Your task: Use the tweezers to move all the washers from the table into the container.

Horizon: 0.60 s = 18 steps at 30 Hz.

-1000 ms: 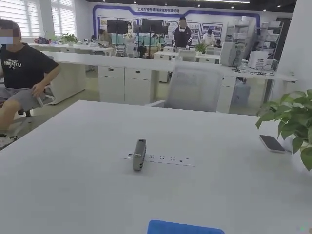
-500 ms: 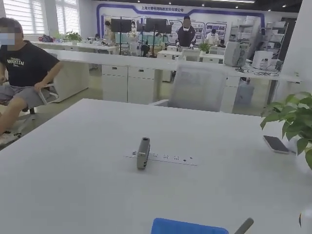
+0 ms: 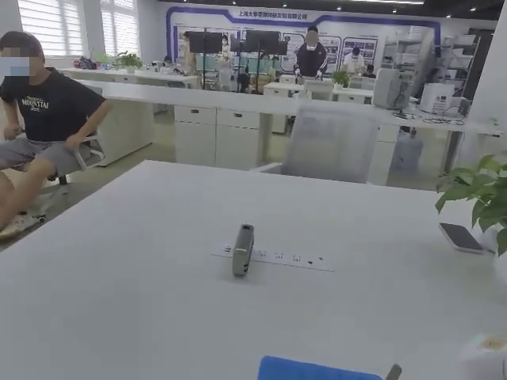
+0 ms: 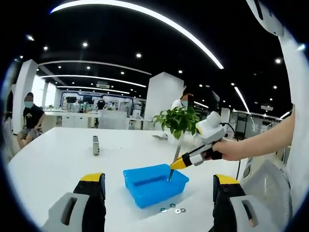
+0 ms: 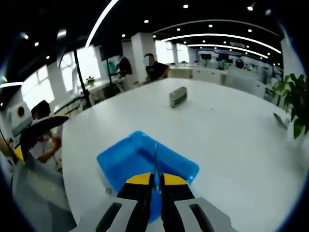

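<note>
While the left gripper [image 4: 158, 180] holds its fingers wide apart, the washers [image 4: 172, 206] lie between them, just beside the blue container [image 4: 145, 191]. The right gripper [image 5: 155, 180] is clamped on the tweezers [image 5: 155, 162], which point into this container just ahead of its fingers.

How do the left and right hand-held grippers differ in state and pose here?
The left hand-held gripper has its jaws wide apart and holds nothing; the right hand-held gripper is shut on the tweezers. The left one sits back from the blue container; the right one angles the tweezers down at it. Both have yellow-tipped jaws and face the container.
</note>
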{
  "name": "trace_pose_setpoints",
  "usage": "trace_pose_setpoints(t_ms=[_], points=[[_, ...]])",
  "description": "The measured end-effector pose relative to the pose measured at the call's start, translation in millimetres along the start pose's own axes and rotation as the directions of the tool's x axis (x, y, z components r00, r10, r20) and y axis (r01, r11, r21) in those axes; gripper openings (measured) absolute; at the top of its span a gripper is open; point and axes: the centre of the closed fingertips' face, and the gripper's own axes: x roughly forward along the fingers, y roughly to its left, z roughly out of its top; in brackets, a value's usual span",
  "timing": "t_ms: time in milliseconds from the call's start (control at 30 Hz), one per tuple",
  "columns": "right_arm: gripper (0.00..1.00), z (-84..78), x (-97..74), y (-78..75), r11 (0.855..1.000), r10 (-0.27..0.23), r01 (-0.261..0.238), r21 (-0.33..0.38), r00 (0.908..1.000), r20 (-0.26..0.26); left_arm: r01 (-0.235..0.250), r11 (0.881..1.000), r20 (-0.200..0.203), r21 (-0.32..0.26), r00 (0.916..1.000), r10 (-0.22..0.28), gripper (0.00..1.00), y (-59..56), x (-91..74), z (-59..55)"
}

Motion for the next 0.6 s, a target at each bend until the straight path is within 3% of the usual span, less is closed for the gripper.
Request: trace_pose_setpoints(t_ms=[233,333,600], points=[[0.03,-5.5,5.0,-0.4,1.0,0.0,-0.001,-0.018,0.9999,-0.014,-0.054,0.993,0.037,-0.101,0.9976,0.058,0.94,17.1,-5.1,3.6],[0.03,-7.1,5.6,-0.4,1.0,0.001,-0.001,-0.018,0.9998,-0.018,-0.062,0.993,0.042,-0.101,0.9969,0.066,0.94,17.6,-5.5,4.7],[0.03,-10.5,8.7,-4.7,1.0,0.004,-0.004,-0.018,0.9998,-0.02,-0.051,0.997,0.008,-0.065,0.9987,0.051,0.93,13.0,-3.6,-0.7]])
